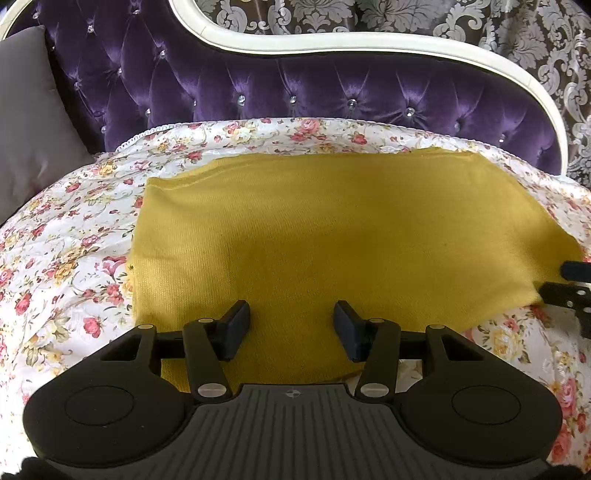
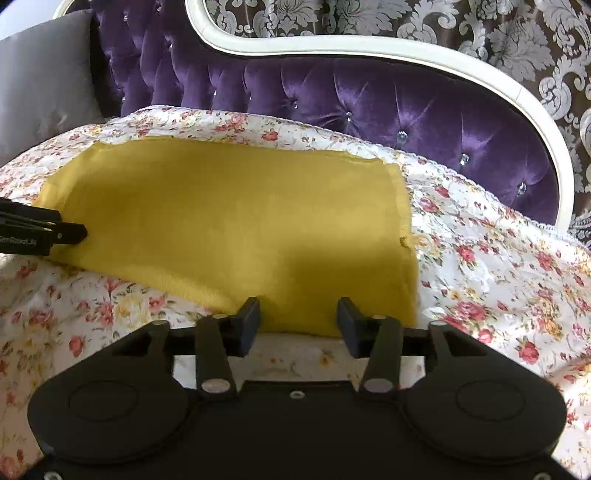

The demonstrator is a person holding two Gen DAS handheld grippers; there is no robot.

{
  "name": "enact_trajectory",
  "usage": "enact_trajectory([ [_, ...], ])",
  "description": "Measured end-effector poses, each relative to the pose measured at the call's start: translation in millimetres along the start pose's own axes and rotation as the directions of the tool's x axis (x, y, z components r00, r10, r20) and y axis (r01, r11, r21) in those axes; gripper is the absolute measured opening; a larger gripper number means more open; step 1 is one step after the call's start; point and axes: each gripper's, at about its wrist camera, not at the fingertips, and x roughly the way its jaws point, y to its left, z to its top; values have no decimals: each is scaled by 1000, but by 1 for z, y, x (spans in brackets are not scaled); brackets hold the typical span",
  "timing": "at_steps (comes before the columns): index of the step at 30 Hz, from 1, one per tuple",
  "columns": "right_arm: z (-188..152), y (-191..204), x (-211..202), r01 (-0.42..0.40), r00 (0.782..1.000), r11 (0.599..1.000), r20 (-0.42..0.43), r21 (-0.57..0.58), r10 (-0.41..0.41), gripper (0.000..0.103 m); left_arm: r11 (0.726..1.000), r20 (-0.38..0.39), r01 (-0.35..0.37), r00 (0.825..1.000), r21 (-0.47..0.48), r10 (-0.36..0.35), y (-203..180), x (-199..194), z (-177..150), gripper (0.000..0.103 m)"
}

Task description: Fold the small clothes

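Mustard knit cloth [image 1: 332,229] flat on bed cover [image 1: 74,258], long axis running left-right. Left claw [image 1: 291,328] and right claw [image 2: 298,321] both open, empty, over near hem at opposite ends; cloth stretches ahead.

a folded knit cloth [image 1: 332,221] lies flat on a quilt [image 1: 66,258], before a tufted headboard [image 1: 258,85]; a cushion [image 1: 26,122] sits at the left, wallpaper [image 1: 480,26] behind.

Grey cushion [image 1: 29,122] (left side) — cut off by frame
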Motion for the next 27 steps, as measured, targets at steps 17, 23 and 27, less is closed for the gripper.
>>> enact_trajectory([
  [17,-3,-105,9,-164,985,877,119,453,123,60,1000,12,-1,1000,1,1,-3,-2,-1,49],
  [23,-10,-98,15,-121,993,897,61,425,105,35,1000,10,-1,1000,8,1,-3,-2,0,49],
  [27,-15,-112,8,-175,985,863,92,474,149,32,1000,-28,28,999,-7,-28,2,-4,11,48],
])
